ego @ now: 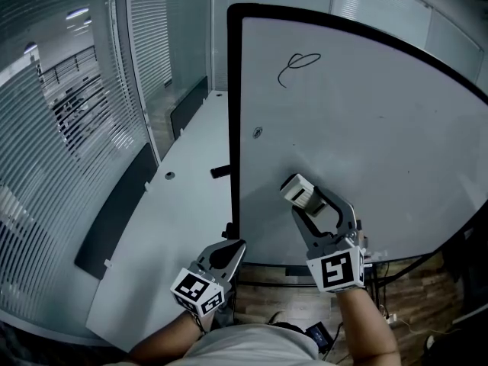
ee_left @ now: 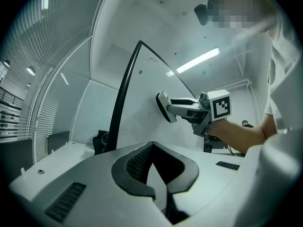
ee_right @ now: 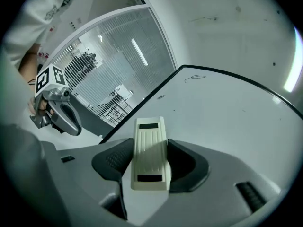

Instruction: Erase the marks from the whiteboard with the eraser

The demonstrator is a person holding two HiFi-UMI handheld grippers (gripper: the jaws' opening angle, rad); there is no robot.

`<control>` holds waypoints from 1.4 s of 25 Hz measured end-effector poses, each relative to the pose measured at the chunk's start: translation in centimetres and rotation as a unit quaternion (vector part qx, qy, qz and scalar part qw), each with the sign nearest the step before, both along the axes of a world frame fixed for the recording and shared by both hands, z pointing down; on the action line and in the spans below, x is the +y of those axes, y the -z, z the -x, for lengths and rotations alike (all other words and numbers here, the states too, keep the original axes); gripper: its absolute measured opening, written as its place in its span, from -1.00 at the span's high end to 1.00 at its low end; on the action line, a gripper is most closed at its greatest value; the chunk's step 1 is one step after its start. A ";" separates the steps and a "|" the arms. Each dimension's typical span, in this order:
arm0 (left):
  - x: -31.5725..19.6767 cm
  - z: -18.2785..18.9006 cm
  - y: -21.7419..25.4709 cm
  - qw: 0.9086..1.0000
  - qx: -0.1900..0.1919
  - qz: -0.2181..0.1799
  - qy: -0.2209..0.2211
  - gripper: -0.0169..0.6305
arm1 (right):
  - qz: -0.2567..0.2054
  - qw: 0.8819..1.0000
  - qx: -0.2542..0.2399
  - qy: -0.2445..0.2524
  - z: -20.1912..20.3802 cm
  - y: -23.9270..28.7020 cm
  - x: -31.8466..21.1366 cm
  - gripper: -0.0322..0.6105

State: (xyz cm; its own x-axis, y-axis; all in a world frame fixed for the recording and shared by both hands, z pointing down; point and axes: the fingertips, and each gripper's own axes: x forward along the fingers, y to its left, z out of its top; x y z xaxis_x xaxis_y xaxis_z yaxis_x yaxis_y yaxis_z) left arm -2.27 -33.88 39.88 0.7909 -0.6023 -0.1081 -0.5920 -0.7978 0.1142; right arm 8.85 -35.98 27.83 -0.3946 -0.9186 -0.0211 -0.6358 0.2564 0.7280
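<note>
the whiteboard (ego: 366,128) is cut off by the head view's right edge. the small mark (ego: 258,133) near the whiteboard's left frame is too tiny to read, and the dark thing (ego: 220,171) just left of that frame cannot be identified.

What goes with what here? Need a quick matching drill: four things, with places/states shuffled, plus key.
Things:
1. eraser
2. left tool
3. loop scribble
4. small dark mark

Places or states:
A. shut, with nothing in it
B. high on the whiteboard
C. clamped in the right tool
D. near the whiteboard's left edge, below the other mark

Pairs: 1-C, 2-A, 3-B, 4-D
</note>
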 end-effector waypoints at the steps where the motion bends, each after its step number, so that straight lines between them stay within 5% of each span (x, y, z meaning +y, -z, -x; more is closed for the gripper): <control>1: 0.1 0.0 0.0 1.000 0.002 0.001 -0.001 0.93 | 0.001 1.000 -0.011 0.004 0.0 -0.2 0.6 0.17; 9: 1.9 -1.5 1.1 1.000 0.009 -0.011 0.001 0.92 | 0.021 0.995 -0.095 0.022 -1.4 -3.4 4.8 0.17; 14: 4.4 -3.9 1.7 1.000 0.001 -0.017 -0.002 0.93 | 0.047 0.978 -0.201 0.042 -4.7 -4.6 7.4 0.17; 22: 9.5 -8.0 3.4 0.999 0.004 -0.036 0.024 0.92 | 0.051 0.957 -0.275 0.074 -8.8 -5.3 14.4 0.17; 35: 22.5 -16.4 2.8 1.000 -0.004 -0.022 -0.002 0.92 | 0.100 0.941 -0.314 0.074 -16.8 -9.4 28.2 0.17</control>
State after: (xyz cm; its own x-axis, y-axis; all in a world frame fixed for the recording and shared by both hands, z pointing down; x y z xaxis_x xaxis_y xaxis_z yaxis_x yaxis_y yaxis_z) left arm 14.18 -11.36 37.13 0.7939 -0.5946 -0.1271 -0.5901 -0.8039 0.0744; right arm 25.65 -7.77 37.19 -0.4851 -0.8654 -0.1257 -0.8717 0.4672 0.1478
